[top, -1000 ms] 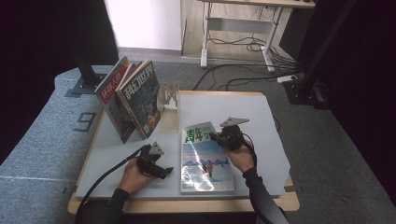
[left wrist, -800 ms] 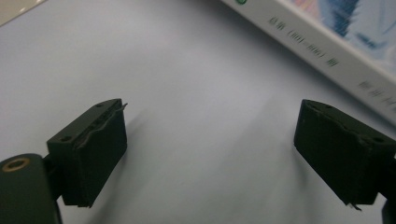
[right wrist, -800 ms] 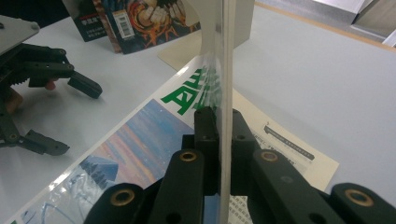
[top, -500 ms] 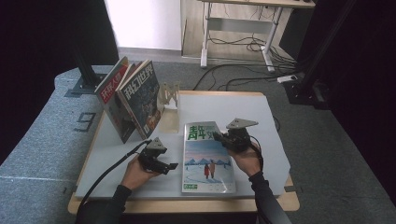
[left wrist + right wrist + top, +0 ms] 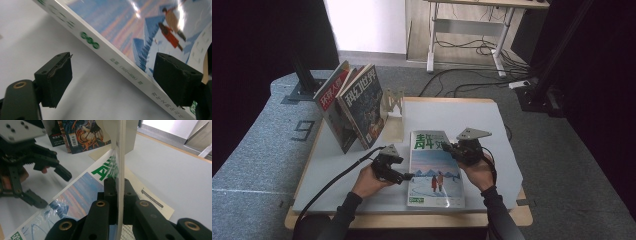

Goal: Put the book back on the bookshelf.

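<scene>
A magazine (image 5: 434, 172) with a blue snowy cover and green title lies flat on the white table (image 5: 472, 117). My right gripper (image 5: 447, 146) is at its upper right edge, shut on the cover sheet. In the right gripper view that sheet (image 5: 121, 150) stands on edge between the jaws (image 5: 117, 185), raised off the pages below. My left gripper (image 5: 408, 176) is at the magazine's left edge, open. Its jaws have just been closing a little. In the left gripper view the white spine (image 5: 120, 66) runs between the pads (image 5: 56, 77) without touching them.
Two magazines (image 5: 357, 105) stand leaning at the table's back left, against a pale wooden rack (image 5: 393, 102). A cable (image 5: 337, 177) trails from the left gripper over the table's front left. Behind the table a desk frame (image 5: 467, 30) and floor cables stand.
My left gripper has slid right, up to the magazine's spine. The right gripper rose slightly with the cover's edge, and the magazine turned a little straighter.
</scene>
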`<action>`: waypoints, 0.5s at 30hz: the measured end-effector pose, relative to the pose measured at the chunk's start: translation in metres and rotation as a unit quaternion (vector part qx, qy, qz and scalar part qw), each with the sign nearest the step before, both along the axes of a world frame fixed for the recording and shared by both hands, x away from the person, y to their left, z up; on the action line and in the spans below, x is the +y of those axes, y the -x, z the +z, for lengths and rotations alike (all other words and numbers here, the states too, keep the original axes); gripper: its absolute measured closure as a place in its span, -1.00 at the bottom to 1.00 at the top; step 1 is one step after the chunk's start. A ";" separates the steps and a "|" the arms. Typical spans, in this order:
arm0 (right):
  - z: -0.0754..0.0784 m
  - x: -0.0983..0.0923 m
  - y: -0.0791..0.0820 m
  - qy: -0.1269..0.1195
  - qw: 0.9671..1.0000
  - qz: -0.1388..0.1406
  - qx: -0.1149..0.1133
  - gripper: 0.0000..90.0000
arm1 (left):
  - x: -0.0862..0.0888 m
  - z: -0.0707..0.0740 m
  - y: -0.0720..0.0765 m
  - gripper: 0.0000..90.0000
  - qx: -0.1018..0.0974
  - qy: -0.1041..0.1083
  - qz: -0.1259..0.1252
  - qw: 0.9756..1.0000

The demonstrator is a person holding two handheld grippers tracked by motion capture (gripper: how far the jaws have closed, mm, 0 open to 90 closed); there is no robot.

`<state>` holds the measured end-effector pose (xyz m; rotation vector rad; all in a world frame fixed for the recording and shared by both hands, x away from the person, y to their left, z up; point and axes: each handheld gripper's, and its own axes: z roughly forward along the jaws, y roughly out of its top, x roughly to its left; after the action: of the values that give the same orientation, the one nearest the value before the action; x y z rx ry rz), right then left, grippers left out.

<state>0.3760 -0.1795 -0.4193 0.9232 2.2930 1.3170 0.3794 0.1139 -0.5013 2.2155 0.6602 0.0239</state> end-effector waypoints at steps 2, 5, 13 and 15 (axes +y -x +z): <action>0.000 0.000 0.000 0.000 1.000 0.002 -0.001 0.89 | -0.004 -0.003 0.000 -0.64 0.005 0.001 -0.009 1.000; 0.000 0.000 0.001 0.001 1.000 0.003 -0.003 0.89 | -0.007 -0.006 0.001 -0.60 0.015 0.011 -0.013 1.000; 0.000 0.004 0.001 0.003 1.000 0.009 -0.007 0.89 | -0.009 -0.007 0.001 -0.43 0.035 0.012 -0.025 0.999; 0.000 0.004 0.002 0.003 1.000 0.009 -0.008 0.89 | -0.010 -0.007 0.001 -0.37 0.047 0.013 -0.022 0.999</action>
<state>0.3744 -0.1754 -0.4193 0.8879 2.2974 1.3192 0.3787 0.1042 -0.5081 2.2164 0.6597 -0.1112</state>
